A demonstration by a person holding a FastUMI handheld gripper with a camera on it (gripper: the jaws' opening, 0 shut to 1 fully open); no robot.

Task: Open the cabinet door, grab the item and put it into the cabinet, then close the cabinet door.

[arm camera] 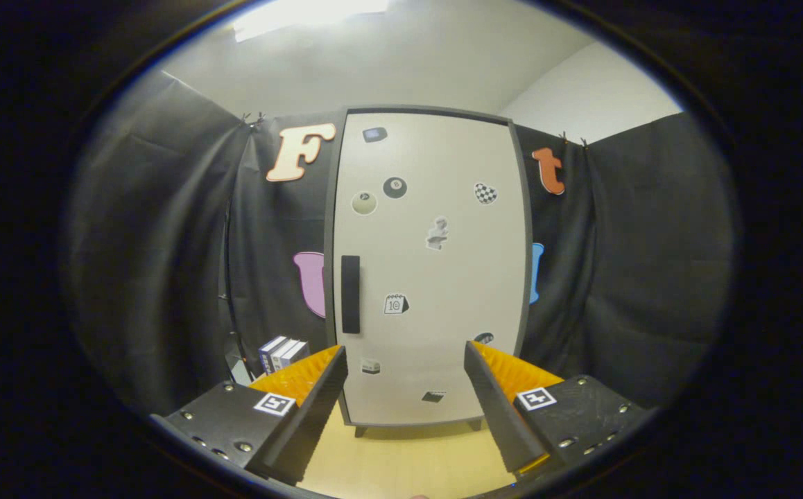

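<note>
Cabinet door [443,277] off-white, dark grey frame. Handle [350,294] black. Stickers on door: black billiard ball [394,187], pale cream ball [364,203], black-and-white checkered heart [485,193]. Boxes [282,353] beside cabinet white with blue edges. Tabletop [401,461] light wood yellow. Booth cloth [166,242] black.

surface: pale wooden tabletop [401,461] | on it: cabinet [436,277] upright on short dark feet, door shut, beyond the fingertips | on it: small box [282,352] just left of cabinet base, by the cloth wall
</note>
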